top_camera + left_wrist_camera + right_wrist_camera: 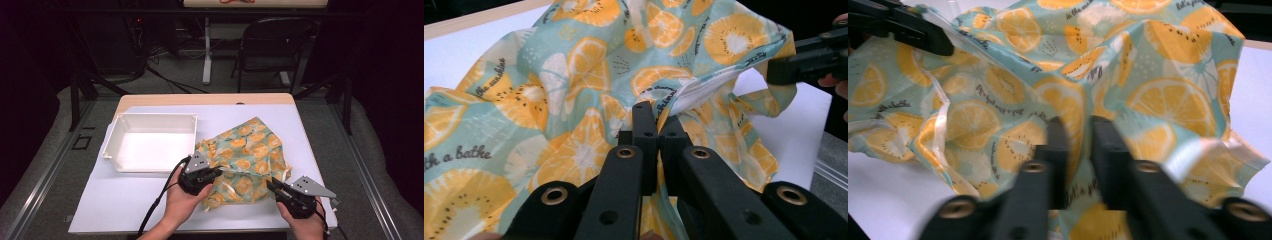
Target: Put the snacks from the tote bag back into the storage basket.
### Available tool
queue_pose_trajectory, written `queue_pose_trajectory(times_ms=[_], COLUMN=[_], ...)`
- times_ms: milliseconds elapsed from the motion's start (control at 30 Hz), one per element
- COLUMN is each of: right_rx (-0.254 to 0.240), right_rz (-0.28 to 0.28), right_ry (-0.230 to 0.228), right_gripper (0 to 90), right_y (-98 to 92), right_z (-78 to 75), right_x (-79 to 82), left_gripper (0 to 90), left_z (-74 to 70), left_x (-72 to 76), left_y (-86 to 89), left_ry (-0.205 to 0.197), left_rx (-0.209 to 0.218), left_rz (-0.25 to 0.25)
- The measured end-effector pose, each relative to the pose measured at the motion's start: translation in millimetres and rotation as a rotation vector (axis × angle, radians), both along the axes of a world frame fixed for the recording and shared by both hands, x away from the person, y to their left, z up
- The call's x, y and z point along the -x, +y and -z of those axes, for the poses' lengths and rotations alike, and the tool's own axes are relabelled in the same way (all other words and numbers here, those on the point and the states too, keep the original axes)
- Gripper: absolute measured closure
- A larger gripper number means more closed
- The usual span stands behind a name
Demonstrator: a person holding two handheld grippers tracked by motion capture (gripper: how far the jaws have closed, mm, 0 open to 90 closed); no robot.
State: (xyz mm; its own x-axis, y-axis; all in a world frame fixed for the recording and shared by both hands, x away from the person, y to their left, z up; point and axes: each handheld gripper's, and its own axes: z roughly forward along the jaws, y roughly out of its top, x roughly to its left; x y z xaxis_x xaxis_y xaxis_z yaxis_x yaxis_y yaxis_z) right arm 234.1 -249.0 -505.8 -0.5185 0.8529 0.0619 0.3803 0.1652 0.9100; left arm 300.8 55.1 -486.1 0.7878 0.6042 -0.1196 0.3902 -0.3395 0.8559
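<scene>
White tabletop (pixel 125 200) bore the lemon-print cloth (pixel 250 150); left gripper (pixel 212 172) at seven o'clock and right gripper (pixel 274 187) at five both pinched its near edge, apparently mid-fold; lifting together probably came next.

A: You have a cloth (pixel 247 160) in pale teal, printed all over with orange and yellow citrus slices and short lines of dark script.

B: And its edge?

A: A white hem shows along one fold. Your left gripper (pixel 212 176) and right gripper (pixel 272 187) are both black, each topped by a grey plate. The tray (pixel 114 131) is white, on a white sheet (pixel 115 200) over a light wooden table (pixel 210 99).
</scene>
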Motion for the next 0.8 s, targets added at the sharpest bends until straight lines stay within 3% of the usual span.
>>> queue_pose_trajectory(times_ms=[133, 167, 233, 367, 600, 633, 800], right_rx=[-0.008, -0.018, -0.015, -0.015, -0.021, -0.012, 0.017], right_rz=[0.016, 0.022, 0.022, 0.037, 0.041, 0.038, 0.037], right_ry=[-0.039, -0.074, -0.096, -0.151, -0.172, -0.172, -0.183], right_gripper=[90.0, 90.0, 90.0, 90.0, 90.0, 90.0, 90.0], right_y=[-0.3, 0.2, 0.3, 3.4, 13.3, 17.4, 24.4], right_z=[-12.7, -20.0, -23.5, -38.5, -48.7, -51.0, -57.2], right_x=[-9.0, -14.7, -17.7, -38.8, -69.0, -78.3, -95.4], left_gripper=[89.5, 89.2, 88.9, 88.1, 88.3, 88.3, 88.4], left_z=[0.0, -0.2, -1.6, -7.6, -19.4, -19.8, -21.7], left_x=[-6.3, -8.0, -11.3, -20.3, -44.9, -48.7, -66.4], left_y=[0.8, 0.8, 0.5, 0.7, 6.9, 7.7, 9.8], left_ry=[-0.007, -0.014, -0.02, -0.045, -0.078, -0.074, -0.071], left_rx=[0.013, 0.013, 0.02, 0.02, 0.026, 0.033, 0.029], left_rz=[-0.023, -0.028, -0.043, -0.071, -0.149, -0.162, -0.207])
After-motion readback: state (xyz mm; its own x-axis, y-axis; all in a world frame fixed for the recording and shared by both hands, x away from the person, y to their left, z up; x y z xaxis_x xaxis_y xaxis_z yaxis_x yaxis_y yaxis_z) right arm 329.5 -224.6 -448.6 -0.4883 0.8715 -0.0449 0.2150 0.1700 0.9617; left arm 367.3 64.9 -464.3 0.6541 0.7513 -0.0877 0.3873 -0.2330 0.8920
